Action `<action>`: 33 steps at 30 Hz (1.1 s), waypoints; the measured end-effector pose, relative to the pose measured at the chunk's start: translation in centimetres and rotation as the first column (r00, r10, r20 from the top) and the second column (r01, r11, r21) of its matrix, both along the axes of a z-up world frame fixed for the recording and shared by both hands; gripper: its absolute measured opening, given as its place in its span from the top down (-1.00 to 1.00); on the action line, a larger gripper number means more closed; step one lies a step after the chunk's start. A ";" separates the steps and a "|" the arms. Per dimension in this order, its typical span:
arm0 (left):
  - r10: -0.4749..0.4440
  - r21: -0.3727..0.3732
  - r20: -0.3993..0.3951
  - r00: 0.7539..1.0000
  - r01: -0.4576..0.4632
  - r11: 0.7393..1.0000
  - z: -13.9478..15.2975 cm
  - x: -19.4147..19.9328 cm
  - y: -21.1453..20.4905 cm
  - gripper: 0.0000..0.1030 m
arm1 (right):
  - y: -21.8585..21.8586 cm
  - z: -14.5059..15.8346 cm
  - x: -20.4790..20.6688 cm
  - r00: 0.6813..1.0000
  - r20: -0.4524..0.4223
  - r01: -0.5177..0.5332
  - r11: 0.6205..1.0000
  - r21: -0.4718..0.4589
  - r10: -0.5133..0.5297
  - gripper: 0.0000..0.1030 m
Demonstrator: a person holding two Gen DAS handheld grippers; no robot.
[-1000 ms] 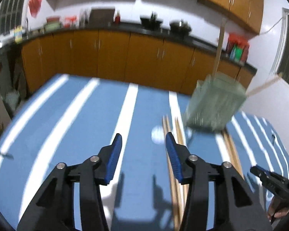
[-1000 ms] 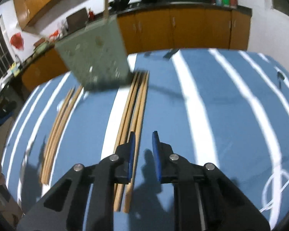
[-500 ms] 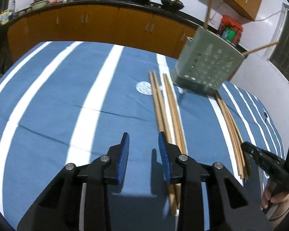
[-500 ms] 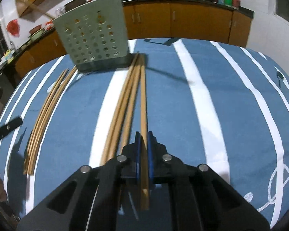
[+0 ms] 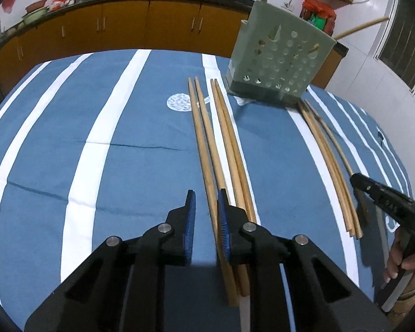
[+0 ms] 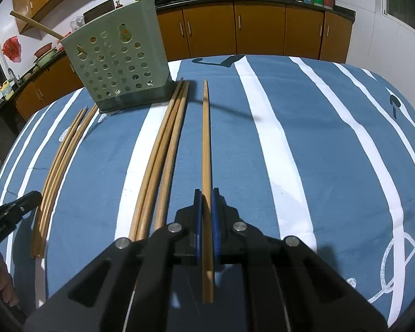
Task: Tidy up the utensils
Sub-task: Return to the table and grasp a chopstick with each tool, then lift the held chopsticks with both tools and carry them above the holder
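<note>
A green perforated utensil holder (image 5: 276, 63) stands at the far side of the blue striped tablecloth (image 5: 124, 127); it also shows in the right wrist view (image 6: 119, 66). Several wooden chopsticks (image 5: 221, 144) lie in a group ahead of my left gripper (image 5: 206, 207), which is partly open, its right finger touching the leftmost stick. Another group (image 5: 329, 163) lies to the right. My right gripper (image 6: 204, 207) is shut on one chopstick (image 6: 206, 144) and holds it apart from the three chopsticks (image 6: 163, 149) beside it.
Orange kitchen cabinets (image 5: 152, 25) with a dark counter run along the far wall, with woks and pots on top. Another chopstick group (image 6: 61, 160) lies at the left in the right wrist view. The table edge curves round near both grippers.
Both grippers have come down toward the table. My right gripper closed on one chopstick and drew it away from its group. My left gripper narrowed and moved in beside its chopstick group.
</note>
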State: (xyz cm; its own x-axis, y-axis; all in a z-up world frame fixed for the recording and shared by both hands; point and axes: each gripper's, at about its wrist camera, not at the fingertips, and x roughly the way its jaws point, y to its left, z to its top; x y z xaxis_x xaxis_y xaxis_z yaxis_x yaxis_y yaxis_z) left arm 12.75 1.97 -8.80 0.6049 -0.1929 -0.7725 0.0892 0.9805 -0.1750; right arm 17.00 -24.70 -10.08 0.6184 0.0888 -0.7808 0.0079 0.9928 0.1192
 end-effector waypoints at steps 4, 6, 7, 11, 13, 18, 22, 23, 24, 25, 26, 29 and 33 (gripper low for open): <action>-0.002 0.040 0.004 1.000 0.001 0.999 0.0 0.0 -0.5 0.66 | 0.0 0.0 0.0 1.000 0.000 0.001 1.000 -0.007 -0.001 0.83; 0.000 0.056 0.007 1.000 -0.001 0.998 0.0 -0.1 -0.8 0.68 | 0.0 0.0 -0.2 1.000 -0.001 -0.002 1.000 -0.006 0.002 0.82; 0.006 0.064 0.009 1.000 -0.007 0.998 0.0 -0.1 -0.9 0.70 | 0.0 0.0 -0.2 1.000 -0.001 -0.003 1.000 -0.005 0.003 0.82; 0.019 0.078 0.014 1.000 -0.020 0.997 -0.1 0.0 -0.9 0.84 | 0.1 -0.1 -0.3 1.000 0.003 -0.007 1.000 -0.007 0.007 0.80; 0.018 0.082 0.017 1.000 -0.019 0.996 -0.1 -0.1 -0.9 0.84 | 0.1 -0.1 -0.3 1.000 0.005 -0.009 1.000 -0.013 0.009 0.82; 0.054 0.096 0.016 0.998 -0.055 0.994 0.0 0.9 0.3 0.85 | 0.4 -0.1 -0.1 1.000 0.011 -0.021 1.000 -0.020 0.021 0.83; 0.099 0.100 0.019 0.995 -0.101 0.990 0.0 1.7 2.0 0.85 | -0.2 0.0 0.3 1.000 0.024 0.016 0.999 -0.033 -0.015 0.83; 0.107 0.096 0.019 0.994 -0.109 0.989 0.0 1.8 2.3 0.85 | -0.5 0.0 0.4 0.999 0.027 0.023 0.999 -0.036 -0.022 0.83; 0.113 0.087 0.019 0.993 -0.114 0.990 0.0 1.9 2.7 0.85 | -0.7 0.0 0.5 0.999 0.031 0.030 0.999 -0.039 -0.029 0.83; 0.115 0.082 0.019 0.993 -0.116 0.990 0.0 1.9 2.9 0.85 | -0.8 0.0 0.5 0.999 0.032 0.034 0.999 -0.041 -0.033 0.83; 0.114 0.079 0.021 0.993 -0.116 0.990 0.0 1.9 3.0 0.85 | -1.0 -0.1 0.6 0.999 0.031 0.037 0.998 -0.041 -0.036 0.83; 0.110 0.081 0.025 0.994 -0.112 0.990 -0.1 1.8 3.0 0.85 | -1.2 -0.2 0.6 0.999 0.031 0.037 0.999 -0.039 -0.036 0.83; 0.107 0.074 0.024 0.994 -0.109 0.991 -0.1 1.9 3.1 0.85 | -1.2 -0.2 0.6 0.999 0.033 0.036 0.998 -0.043 -0.034 0.83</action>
State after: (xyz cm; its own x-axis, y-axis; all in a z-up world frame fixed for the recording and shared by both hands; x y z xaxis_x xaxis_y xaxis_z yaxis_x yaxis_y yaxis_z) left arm 14.67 5.05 -8.87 0.6347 -0.0676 -0.7698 -0.0154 0.9949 -0.1001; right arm 17.63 -25.93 -10.25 0.6451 0.0332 -0.7634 0.0398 0.9962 0.0770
